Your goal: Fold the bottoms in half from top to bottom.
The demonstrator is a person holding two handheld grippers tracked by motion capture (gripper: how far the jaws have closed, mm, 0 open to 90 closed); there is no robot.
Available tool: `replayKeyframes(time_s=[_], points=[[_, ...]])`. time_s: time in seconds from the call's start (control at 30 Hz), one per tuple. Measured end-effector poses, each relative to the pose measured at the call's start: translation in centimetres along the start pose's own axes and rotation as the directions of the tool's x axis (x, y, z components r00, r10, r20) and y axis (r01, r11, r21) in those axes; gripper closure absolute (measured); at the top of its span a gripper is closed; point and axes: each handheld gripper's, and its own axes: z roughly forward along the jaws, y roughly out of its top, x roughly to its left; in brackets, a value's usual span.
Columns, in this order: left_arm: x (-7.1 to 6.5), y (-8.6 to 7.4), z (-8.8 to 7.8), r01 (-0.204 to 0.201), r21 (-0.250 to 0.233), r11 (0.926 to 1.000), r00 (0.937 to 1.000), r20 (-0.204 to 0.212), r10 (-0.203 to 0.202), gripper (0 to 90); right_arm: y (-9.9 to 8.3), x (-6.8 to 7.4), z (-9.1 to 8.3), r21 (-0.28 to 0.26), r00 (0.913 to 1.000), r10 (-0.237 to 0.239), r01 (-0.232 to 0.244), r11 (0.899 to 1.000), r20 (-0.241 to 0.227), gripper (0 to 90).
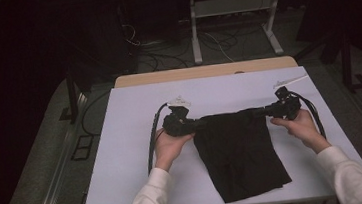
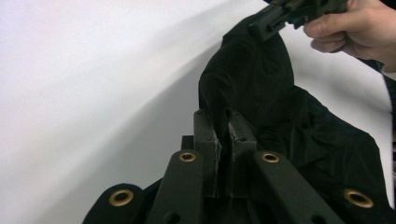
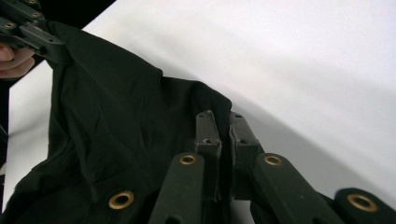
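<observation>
A black cloth (image 1: 239, 151), shaped like a pair of shorts, hangs by its top edge above the white table (image 1: 123, 152), its lower end trailing towards the near edge. My left gripper (image 1: 202, 123) is shut on the cloth's left top corner (image 2: 224, 100). My right gripper (image 1: 256, 112) is shut on the right top corner (image 3: 210, 100). Both are held in the person's hands and point inward at each other. In the left gripper view the cloth (image 2: 289, 121) stretches up to the other gripper (image 2: 273, 21). In the right gripper view the cloth (image 3: 112, 121) reaches the other gripper (image 3: 44, 42) at upper left.
A small white strip (image 1: 290, 80) lies near the table's far right corner. A wooden board edge (image 1: 206, 72) shows behind the table. Cables (image 1: 152, 135) trail from both grippers. On the dark floor beyond stand a white frame (image 1: 234, 21) and loose wires.
</observation>
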Motion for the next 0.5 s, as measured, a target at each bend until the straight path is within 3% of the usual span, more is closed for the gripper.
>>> replayKeyframes(time_s=[0.27,0.5], points=[[2.3,1.3,-0.2,-0.033,0.007,0.9994,0.9989,-0.033,0.033,84.3,1.2,0.2,1.3,-0.004,0.9988,0.022,-0.021,1.0,0.045,84.2],[4.2,1.9,0.0,-0.038,0.0,0.9993,0.9977,-0.055,0.038,84.3,2.4,-0.1,2.2,-0.02,0.9986,0.034,-0.033,0.999,0.04,84.2]])
